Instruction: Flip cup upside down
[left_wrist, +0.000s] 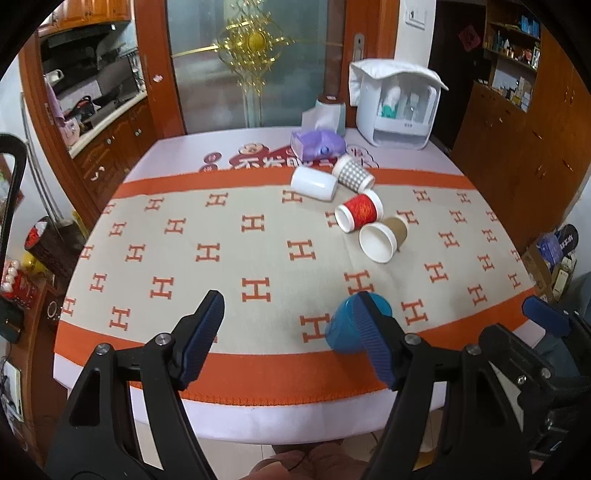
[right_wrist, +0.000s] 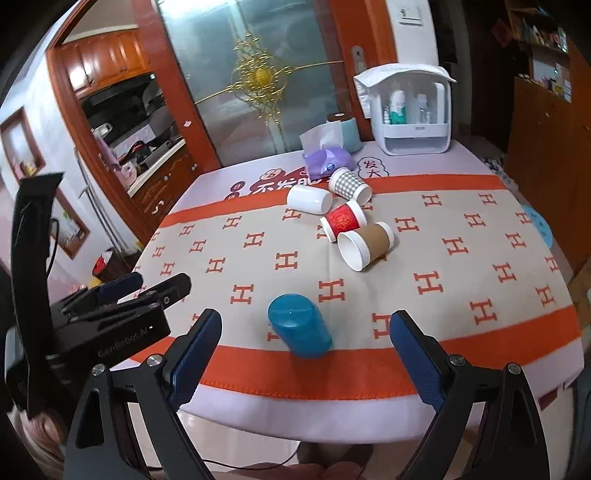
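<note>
Both grippers, left gripper and right gripper, hover with fingers apart, since the blue cup already stands base-up on the desk.

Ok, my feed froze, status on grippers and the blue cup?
Left gripper and right gripper open, empty. Blue cup upside down on the cloth. Four cups lying beyond; nothing blocking.

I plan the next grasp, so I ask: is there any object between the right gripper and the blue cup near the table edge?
Nothing visible stands between them. The blue cup sits on the cloth just ahead of the open right gripper, with only bare tablecloth in the gap. The lying paper cups are farther back.
</note>
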